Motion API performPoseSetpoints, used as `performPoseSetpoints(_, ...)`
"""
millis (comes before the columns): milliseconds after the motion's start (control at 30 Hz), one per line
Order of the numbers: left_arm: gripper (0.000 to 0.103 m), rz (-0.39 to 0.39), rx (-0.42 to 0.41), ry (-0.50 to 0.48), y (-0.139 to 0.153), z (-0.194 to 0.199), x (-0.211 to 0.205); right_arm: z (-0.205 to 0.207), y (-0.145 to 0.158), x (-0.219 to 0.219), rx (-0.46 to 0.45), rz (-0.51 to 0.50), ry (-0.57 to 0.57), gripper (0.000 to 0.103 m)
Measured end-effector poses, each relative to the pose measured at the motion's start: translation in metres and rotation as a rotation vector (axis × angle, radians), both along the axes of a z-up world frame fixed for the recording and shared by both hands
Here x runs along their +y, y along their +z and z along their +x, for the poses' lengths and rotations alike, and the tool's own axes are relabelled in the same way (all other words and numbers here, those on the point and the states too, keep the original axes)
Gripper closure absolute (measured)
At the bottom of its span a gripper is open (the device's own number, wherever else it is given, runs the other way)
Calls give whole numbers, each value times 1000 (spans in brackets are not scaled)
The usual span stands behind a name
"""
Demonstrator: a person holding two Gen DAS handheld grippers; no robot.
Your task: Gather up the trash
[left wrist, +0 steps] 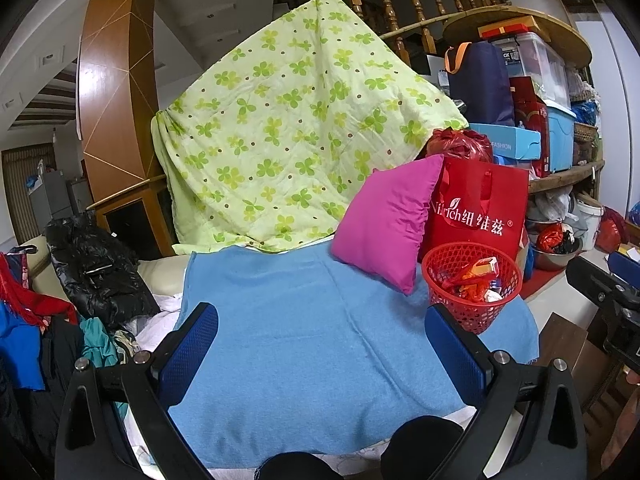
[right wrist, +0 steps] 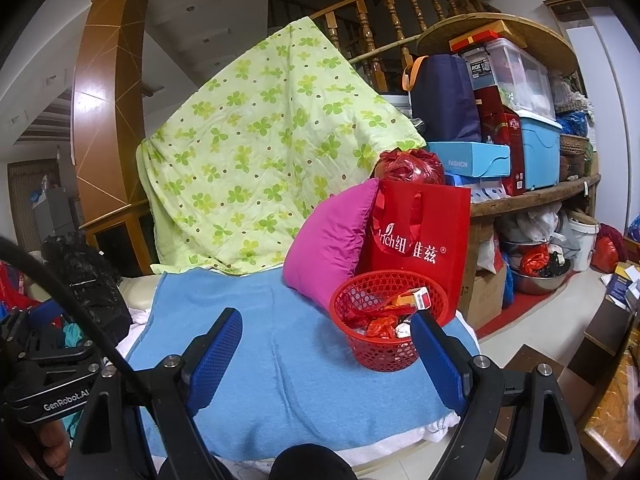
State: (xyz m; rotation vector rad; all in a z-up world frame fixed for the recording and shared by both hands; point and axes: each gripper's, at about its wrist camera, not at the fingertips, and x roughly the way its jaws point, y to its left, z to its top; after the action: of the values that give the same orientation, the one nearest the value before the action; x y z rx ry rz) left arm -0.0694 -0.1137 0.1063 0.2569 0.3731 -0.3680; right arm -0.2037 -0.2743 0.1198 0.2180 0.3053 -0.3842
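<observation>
Both claws spread wide, nothing pinched: left gripper and right gripper hovering over blue towel. Red mesh basket of trash sitting at 1 o'clock on towel, touching right gripper's right finger in view. Wrappers and cigarette pack inside. Pink pillow and red gift bag just behind.

You can read "Nitrich 纽维兹" on the red paper gift bag, "FASHION" on the flat blue cardboard box, "ROX" on the clear plastic storage bin, and "GenRobot.AI" on the black gripper mount.
</observation>
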Motion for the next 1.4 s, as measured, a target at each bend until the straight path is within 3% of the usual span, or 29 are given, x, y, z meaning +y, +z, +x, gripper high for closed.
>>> performPoseSetpoints(1400, 0, 4, -1, 0, 4, -2, -5, 6, 0, 4, 6, -7, 10, 15)
